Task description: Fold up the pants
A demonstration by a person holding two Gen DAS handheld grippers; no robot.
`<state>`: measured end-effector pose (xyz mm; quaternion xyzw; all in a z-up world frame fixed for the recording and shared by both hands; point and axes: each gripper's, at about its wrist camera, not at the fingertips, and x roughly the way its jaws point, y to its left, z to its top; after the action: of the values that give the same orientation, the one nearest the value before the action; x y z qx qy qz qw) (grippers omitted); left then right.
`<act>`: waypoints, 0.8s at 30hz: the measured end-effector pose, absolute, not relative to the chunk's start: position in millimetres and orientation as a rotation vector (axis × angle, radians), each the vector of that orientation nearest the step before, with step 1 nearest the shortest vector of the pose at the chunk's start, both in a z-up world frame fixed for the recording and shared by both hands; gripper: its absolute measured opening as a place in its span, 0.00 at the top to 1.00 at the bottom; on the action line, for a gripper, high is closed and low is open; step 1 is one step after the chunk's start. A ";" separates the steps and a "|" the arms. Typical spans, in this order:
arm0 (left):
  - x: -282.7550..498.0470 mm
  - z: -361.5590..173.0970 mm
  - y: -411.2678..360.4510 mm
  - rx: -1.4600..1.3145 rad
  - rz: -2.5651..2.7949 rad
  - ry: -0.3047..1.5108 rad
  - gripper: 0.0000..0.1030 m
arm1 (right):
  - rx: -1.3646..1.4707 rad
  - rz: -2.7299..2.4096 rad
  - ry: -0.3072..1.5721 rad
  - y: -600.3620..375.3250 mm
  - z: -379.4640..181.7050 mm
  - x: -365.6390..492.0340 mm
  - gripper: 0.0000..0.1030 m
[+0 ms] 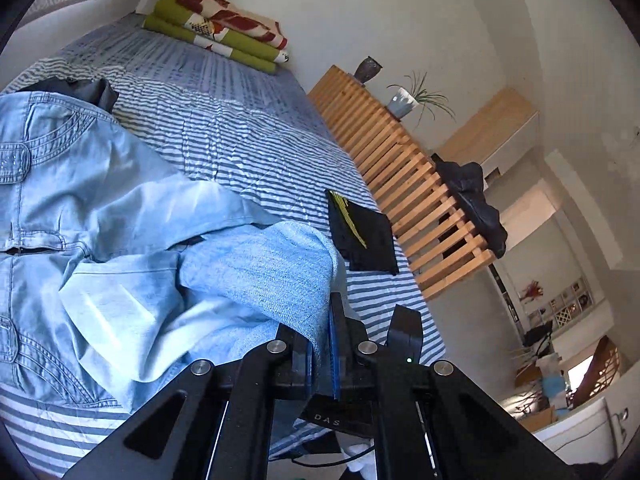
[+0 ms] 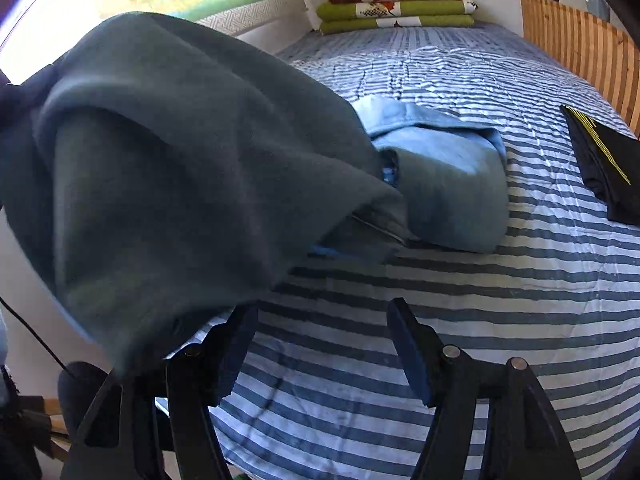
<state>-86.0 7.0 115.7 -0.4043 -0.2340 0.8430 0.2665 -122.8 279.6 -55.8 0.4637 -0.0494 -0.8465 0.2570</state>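
Big blue-and-white striped bedspread (image 1: 248, 140) fills most of what I see, with the light blue denim pants (image 1: 100, 208) crumpled across its near left side. My left gripper (image 1: 320, 356) has its jaws pressed together on a fold of that denim. My right gripper (image 2: 320, 344) is spread wide over bare stripes, nothing in it. A folded black cloth with yellow lines (image 1: 360, 236) sits off to the right.

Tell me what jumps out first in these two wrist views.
In the left wrist view, the light blue jeans sprawl across the striped bedspread, one hem pinched in the shut left gripper. In the right wrist view, a grey-green sleeve looms at left over the open, empty right gripper. Folded green-and-red bedding sits at the bed's far end.
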 end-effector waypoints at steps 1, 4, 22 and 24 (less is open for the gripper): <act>-78.0 123.4 4.5 -1.077 2.264 -0.640 0.95 | 1.230 -2.309 -0.171 276.7 -49.4 -122.9 0.39; -58.5 139.4 1.9 -1.051 2.273 -0.628 0.95 | 1.122 -2.368 -0.248 276.7 -26.5 -119.0 0.71; -23.1 68.8 143.7 -1.195 2.107 -0.344 0.32 | 1.345 -2.981 0.182 485.1 52.2 -133.7 0.95; -22.8 51.0 106.9 -1.249 2.176 -0.393 0.32 | 1.446 -2.863 0.090 492.5 36.2 -131.3 0.92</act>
<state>-22.8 106.9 51.0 -0.4698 -0.1479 0.8182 0.2965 -131.3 492.5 36.2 0.4503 0.0281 -0.8918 -0.0336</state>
